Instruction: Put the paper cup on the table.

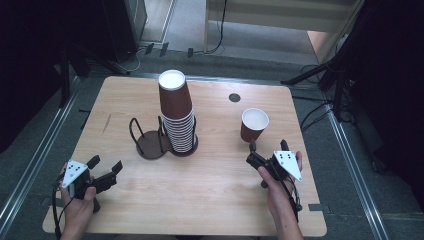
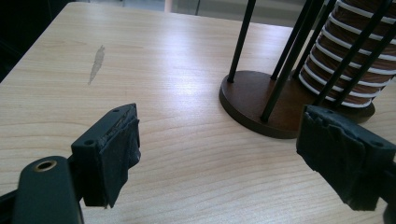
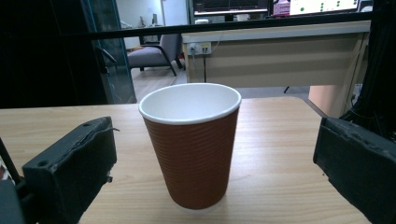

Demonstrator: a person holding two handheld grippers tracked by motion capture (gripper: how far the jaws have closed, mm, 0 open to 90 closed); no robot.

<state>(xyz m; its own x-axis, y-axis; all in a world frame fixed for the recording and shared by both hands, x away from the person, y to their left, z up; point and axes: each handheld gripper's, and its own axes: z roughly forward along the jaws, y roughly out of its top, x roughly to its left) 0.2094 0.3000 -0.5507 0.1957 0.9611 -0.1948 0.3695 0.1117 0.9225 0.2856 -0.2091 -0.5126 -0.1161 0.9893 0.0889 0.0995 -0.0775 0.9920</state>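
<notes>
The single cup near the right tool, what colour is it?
Brown outside, white inside, best in the right gripper view: cup.

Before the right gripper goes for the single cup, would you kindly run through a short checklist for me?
1. Right gripper open: ok, both fingers stand wide apart.
2. Single cup upright, mouth up: ok.
3. Cup lined up between the right fingers: ok, roughly centred, neither finger touching it.
4. Cup looks empty: ok, white inside in the high view.
5. Left gripper out of the way: ok, open near the table's left front corner.
6. Cup stack seated in the holder: cannot tell how firmly.
</notes>
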